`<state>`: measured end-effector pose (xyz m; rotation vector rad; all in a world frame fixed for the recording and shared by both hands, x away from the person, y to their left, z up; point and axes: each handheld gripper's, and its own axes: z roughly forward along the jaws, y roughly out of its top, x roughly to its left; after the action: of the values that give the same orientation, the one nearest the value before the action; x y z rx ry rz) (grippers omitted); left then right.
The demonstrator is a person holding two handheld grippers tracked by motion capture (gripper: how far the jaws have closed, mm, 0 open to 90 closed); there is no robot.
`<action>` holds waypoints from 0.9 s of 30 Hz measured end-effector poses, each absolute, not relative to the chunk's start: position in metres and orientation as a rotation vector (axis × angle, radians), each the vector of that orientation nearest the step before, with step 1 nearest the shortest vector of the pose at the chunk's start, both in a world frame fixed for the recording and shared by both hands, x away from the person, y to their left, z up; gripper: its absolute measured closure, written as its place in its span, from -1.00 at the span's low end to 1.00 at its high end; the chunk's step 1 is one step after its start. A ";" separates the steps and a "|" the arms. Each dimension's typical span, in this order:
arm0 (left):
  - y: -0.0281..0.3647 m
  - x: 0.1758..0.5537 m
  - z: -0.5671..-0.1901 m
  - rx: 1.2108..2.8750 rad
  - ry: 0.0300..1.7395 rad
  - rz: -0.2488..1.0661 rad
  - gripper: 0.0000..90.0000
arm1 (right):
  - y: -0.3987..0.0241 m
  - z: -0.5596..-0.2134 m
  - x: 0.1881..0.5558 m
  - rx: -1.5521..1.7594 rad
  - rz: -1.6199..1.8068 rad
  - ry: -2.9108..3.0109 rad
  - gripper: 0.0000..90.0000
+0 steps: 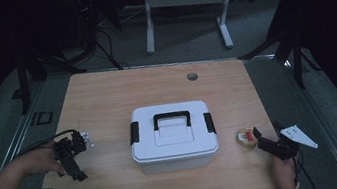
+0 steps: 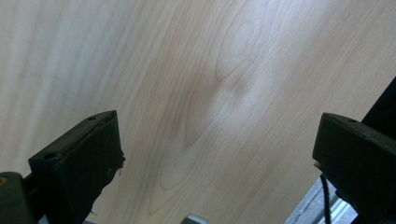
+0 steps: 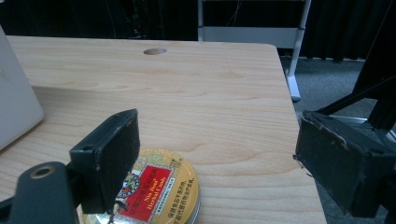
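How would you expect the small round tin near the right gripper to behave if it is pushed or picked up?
The round tin lies flat on the table, so it would probably slide, not roll. Its glossy metal lid looks slippery, so the jaws might slip. It looks low and stiff, unlikely to tip or bend. The right gripper is open.

Dim room, grey carpet (image 1: pixel 188 36)

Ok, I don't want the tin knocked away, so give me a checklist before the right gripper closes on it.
1. Right gripper open: ok.
2. Round gold tin with red label between the jaws: not ok, it sits under the left jaw.
3. Tin flat on the wooden table: ok.
4. White plastic box with black handle apart from tin: ok.
5. Left gripper well away, open over bare wood: ok.
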<state>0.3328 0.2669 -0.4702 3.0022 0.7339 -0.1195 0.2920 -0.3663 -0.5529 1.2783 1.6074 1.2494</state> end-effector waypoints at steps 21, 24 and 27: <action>0.240 0.343 -0.391 2.994 0.599 0.000 -0.97 | -0.366 -0.553 0.293 1.271 1.251 1.629 -0.70; 0.238 0.343 -0.381 2.976 0.595 0.028 -0.97 | -0.365 -0.553 0.293 1.267 1.247 1.634 -0.70; 0.235 0.342 -0.369 2.950 0.574 0.053 -0.97 | -0.365 -0.553 0.293 1.262 1.243 1.636 -0.70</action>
<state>0.3424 0.2351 -0.3693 2.9499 0.5741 0.0531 0.2933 -0.3651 -0.5528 1.2623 1.6356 1.2431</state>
